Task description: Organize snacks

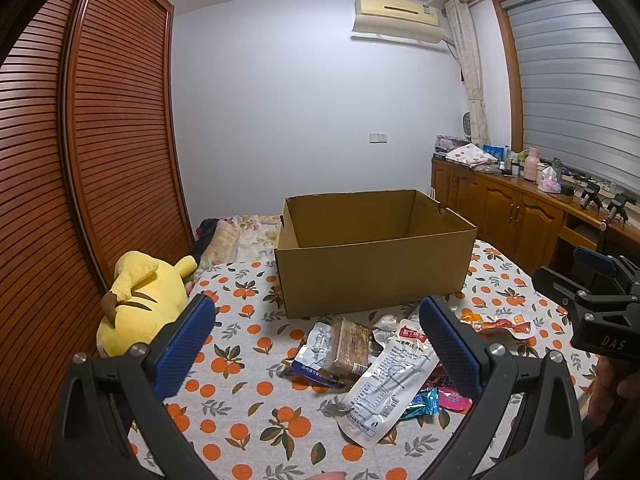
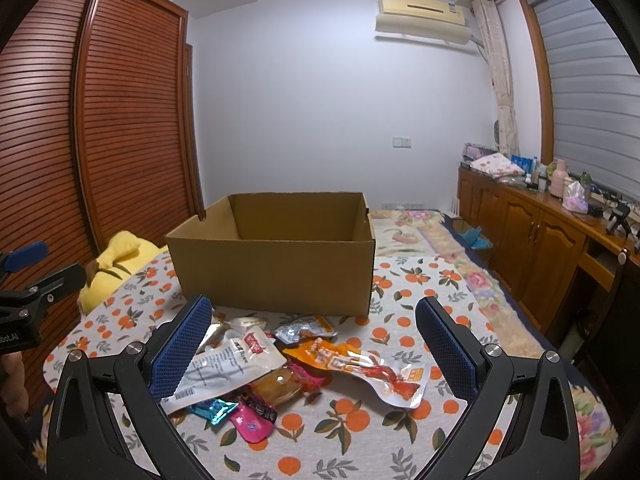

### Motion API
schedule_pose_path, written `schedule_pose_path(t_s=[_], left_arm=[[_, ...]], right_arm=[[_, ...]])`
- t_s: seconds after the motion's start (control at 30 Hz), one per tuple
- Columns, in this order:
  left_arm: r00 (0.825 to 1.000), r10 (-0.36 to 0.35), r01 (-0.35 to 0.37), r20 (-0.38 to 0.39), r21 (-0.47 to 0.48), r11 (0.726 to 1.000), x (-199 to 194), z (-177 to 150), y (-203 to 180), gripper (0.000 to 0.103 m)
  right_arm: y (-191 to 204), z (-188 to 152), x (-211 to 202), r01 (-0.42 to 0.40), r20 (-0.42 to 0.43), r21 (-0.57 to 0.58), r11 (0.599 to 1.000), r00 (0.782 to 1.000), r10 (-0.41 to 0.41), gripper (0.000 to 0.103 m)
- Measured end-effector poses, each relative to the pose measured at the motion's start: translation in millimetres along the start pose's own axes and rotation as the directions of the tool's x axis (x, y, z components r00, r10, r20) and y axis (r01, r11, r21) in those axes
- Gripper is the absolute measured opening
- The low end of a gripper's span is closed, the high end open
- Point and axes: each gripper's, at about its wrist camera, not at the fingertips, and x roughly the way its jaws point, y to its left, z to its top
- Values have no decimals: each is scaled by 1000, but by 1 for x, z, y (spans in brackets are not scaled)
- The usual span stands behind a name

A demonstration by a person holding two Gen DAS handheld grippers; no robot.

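Observation:
An open cardboard box stands on the orange-print bedcover, and its inside looks empty. In front of it lies a loose pile of snack packets: a long white pouch, a brown bar in clear wrap, an orange crayfish packet, a pink packet and a teal sweet. My left gripper hovers open over the pile's left part, holding nothing. My right gripper hovers open over the pile's right part, also holding nothing. Each gripper shows at the edge of the other's view.
A yellow plush toy lies at the bed's left edge beside a slatted wooden wardrobe. Wooden cabinets with cluttered tops run along the right wall under the window. A floral quilt lies behind the box.

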Motion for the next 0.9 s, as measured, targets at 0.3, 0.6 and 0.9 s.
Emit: schedule_pose_path(t_s=[0.3, 0.6, 0.9], left_arm=[[1000, -7, 7, -4, 2, 1000, -1, -4, -5, 103], [997, -35, 35, -75, -7, 999, 19, -17, -1, 103], [974, -117, 122, -192, 15, 992, 56, -39, -3, 103]], right_arm=[[0, 0, 0, 0, -2, 0, 1000, 1000, 0, 103], [-2, -16, 6, -3, -33, -5, 1000, 999, 3, 103], [-22, -29, 27, -35, -114, -15, 999, 993, 33, 103]])
